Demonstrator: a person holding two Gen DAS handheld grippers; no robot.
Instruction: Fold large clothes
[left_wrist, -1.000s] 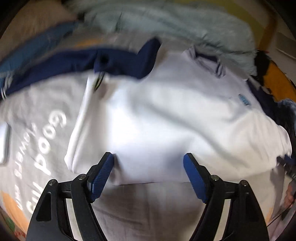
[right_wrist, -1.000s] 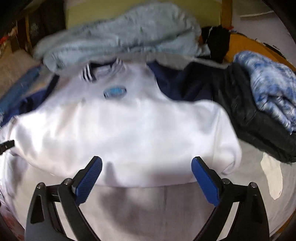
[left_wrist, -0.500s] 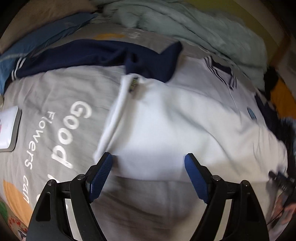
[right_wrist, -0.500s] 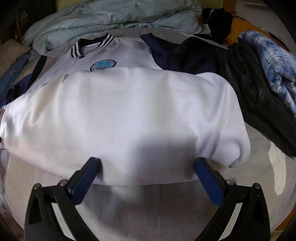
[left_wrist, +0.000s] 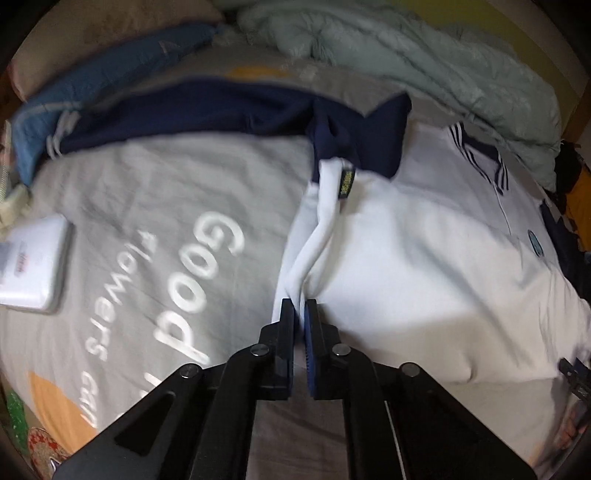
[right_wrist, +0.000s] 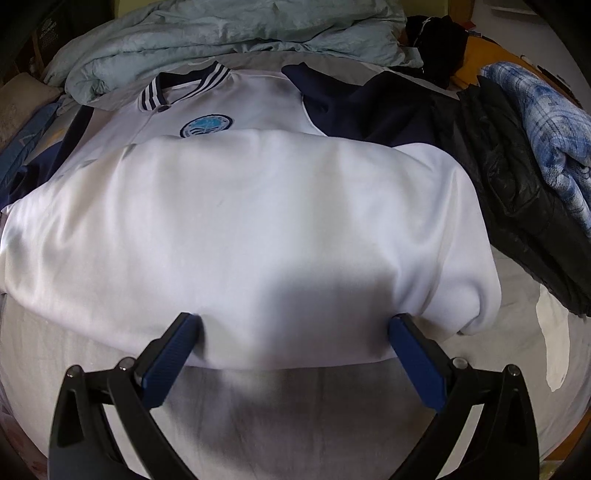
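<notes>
The jacket (right_wrist: 258, 221) lies spread on the grey sheet (left_wrist: 129, 221), white body folded up over its chest. Left gripper (left_wrist: 300, 310) has just snapped closed, jaws pinching the white side edge, which rises in a ridge from them. Right gripper (right_wrist: 295, 332) stands wide open, the folded hem between its pads (right_wrist: 173, 354), seemingly untouched.

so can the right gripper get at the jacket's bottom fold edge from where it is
Probably yes: the right gripper is open, its pads straddling the white jacket's near fold edge, with only bare grey bedsheet beneath and nothing between.
</notes>
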